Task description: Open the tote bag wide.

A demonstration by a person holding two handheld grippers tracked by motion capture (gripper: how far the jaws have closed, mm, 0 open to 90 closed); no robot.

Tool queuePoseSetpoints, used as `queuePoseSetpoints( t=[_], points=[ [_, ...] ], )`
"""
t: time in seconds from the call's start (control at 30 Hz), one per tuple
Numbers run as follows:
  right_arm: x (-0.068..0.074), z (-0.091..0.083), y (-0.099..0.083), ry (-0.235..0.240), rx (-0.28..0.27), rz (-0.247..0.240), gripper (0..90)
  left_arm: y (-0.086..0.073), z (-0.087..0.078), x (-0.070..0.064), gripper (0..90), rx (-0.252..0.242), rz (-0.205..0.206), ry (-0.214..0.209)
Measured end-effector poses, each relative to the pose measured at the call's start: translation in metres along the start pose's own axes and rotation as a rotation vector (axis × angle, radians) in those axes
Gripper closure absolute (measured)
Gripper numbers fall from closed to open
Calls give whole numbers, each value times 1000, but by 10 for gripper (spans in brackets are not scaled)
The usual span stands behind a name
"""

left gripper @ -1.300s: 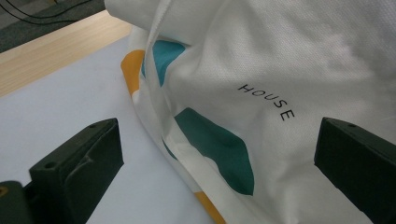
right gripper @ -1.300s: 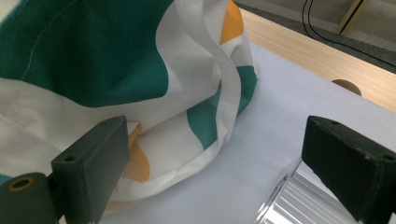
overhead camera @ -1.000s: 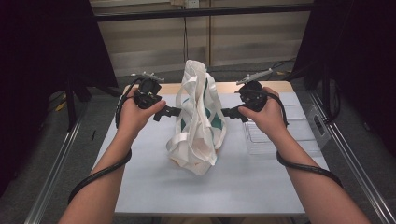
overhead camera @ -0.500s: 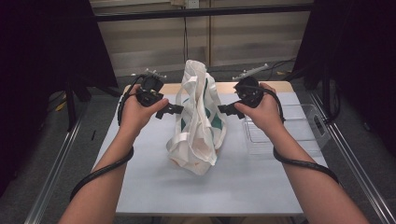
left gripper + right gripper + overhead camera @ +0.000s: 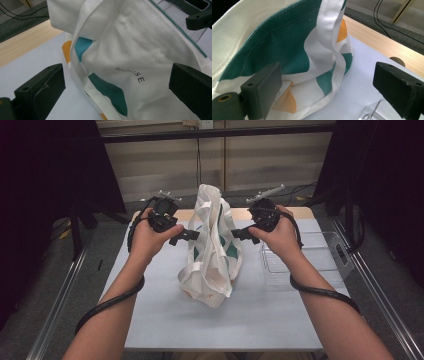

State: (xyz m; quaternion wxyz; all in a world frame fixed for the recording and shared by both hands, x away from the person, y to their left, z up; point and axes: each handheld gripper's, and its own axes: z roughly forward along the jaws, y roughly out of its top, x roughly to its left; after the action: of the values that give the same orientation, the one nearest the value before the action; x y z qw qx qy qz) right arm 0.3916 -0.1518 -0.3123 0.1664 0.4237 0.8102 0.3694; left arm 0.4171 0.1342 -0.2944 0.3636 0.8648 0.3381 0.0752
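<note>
High view: a white tote bag [image 5: 212, 250] with green and orange patches stands upright mid-desk, nearer the far edge. The left gripper [image 5: 187, 236] and right gripper [image 5: 239, 234] flank it — both with jaws wide apart, gripping nothing. A clear tray [image 5: 320, 257] sits by the desk's right edge.
</note>
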Motion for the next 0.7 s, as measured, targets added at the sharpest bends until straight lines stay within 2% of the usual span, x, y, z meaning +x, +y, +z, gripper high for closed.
queuePoseSetpoints(
  t=[0.03, 0.17, 0.23, 0.3, 0.4, 0.47, 0.53, 0.57, 0.6, 0.7],
  points=[
    [0, 0, 1, 0, 1, -2, 84, 1, 0, 0, 2, 6, 11, -3],
    [1, 0, 6, -5, 1, -9, 84, 4, 3, -4, 2, -10, 1, -11],
    [2, 0, 9, -4, -2, -7, 84, 6, 2, -3, 2, 2, 25, -9],
    [3, -1, 11, -5, 0, -8, 84, 7, 3, -6, 2, -17, 1, -19],
    [4, -1, 13, -5, -1, -10, 84, 10, 2, -7, 2, 0, 27, -23],
    [4, -1, 15, -10, 2, -7, 84, 12, 3, -10, 2, -17, 10, -29],
    [5, -1, 15, -3, -1, -1, 84, 13, 3, -11, 2, -18, 12, -29],
    [5, 0, 16, -2, 1, 2, 83, 14, 2, -11, 2, -4, 34, -28],
    [5, 0, 16, -3, 2, -1, 84, 14, 3, -13, 2, -17, 15, -33],
    [6, 1, 17, 3, 2, -4, 84, 15, 3, -13, 2, -4, 30, -32]
  ],
)
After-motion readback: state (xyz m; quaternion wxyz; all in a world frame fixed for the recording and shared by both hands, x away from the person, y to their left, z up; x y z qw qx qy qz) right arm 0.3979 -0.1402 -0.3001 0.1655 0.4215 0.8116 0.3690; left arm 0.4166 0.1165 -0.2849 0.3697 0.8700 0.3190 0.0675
